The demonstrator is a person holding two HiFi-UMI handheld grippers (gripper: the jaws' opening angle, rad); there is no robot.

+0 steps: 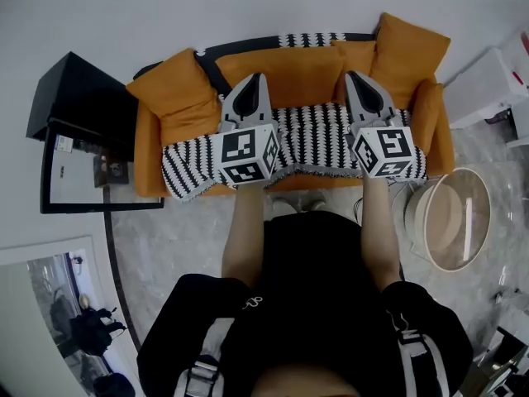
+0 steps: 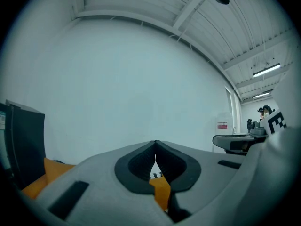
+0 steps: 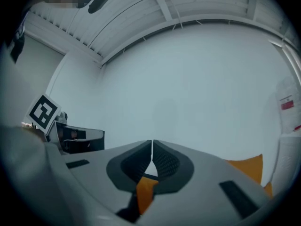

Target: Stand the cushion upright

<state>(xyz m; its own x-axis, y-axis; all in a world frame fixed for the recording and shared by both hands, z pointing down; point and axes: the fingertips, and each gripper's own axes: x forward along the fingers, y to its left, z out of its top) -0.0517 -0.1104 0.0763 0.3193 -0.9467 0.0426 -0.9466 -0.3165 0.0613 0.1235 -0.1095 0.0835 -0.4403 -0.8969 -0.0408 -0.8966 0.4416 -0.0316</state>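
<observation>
An orange sofa (image 1: 302,73) stands against the white wall, with a black-and-white patterned blanket (image 1: 318,139) over its seat. One orange cushion (image 1: 172,91) leans at the left armrest. A second orange cushion (image 1: 411,50) stands in the back right corner. My left gripper (image 1: 259,76) hovers over the left half of the seat, pointing at the backrest, shut and empty. My right gripper (image 1: 353,74) is level with it over the right half, also shut and empty. Both gripper views face the wall, the left gripper (image 2: 155,142) and right gripper (image 3: 152,141) showing pads together.
A black cabinet (image 1: 78,98) stands left of the sofa. A round glass-topped table (image 1: 453,218) sits at the right front, with white furniture (image 1: 496,81) behind it. A mirror panel (image 1: 58,321) lies at the lower left on the marble floor.
</observation>
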